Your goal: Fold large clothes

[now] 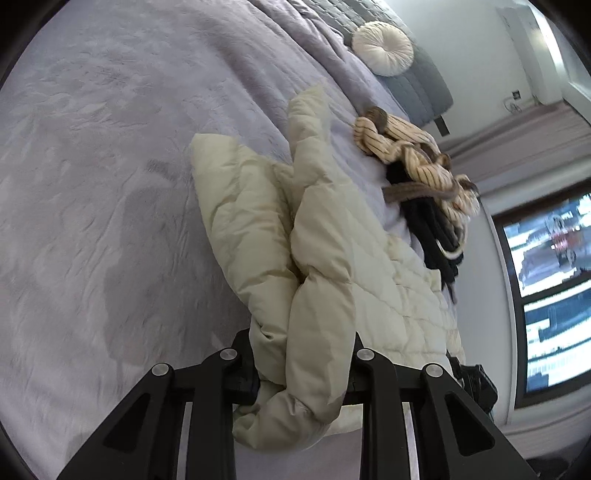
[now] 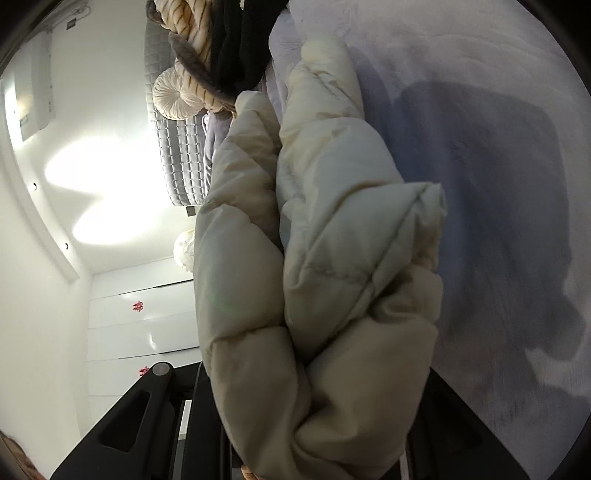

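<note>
Left wrist view, left side: lavender bedspread [image 1: 110, 166] filling most of the frame, a soft shadow across its lower middle. Centre: cream puffer jacket [image 1: 321, 236] bunched in thick quilted folds, running from mid-frame down to the bottom edge. Bottom centre: left gripper [image 1: 304, 380] clamped on a wad of that jacket — black fingers [image 1: 242, 373] pressed against either side of the fabric. Upper right of centre: striped garment [image 1: 402, 147] heaped on a black garment [image 1: 439, 236] near the bed's edge, just beside the jacket. Top: round white cushion [image 1: 382, 48] against a grey headboard [image 1: 417, 85]. Far right: window [image 1: 546, 288].

Right wrist view, left side: white wall and ceiling with a bright glare, white wardrobe [image 2: 144, 325] doors at lower left. Top centre: striped garment [image 2: 184, 33] and black garment [image 2: 240, 40], cushion [image 2: 173, 94] below them. Centre: jacket [image 2: 332, 258] swelling across the frame and down to the bottom edge. Bottom: right gripper [image 2: 317, 424] closed on the jacket — fabric hiding the fingertips, only the black frame showing at either side. Right: bedspread [image 2: 498, 147] under a large dark shadow.
</note>
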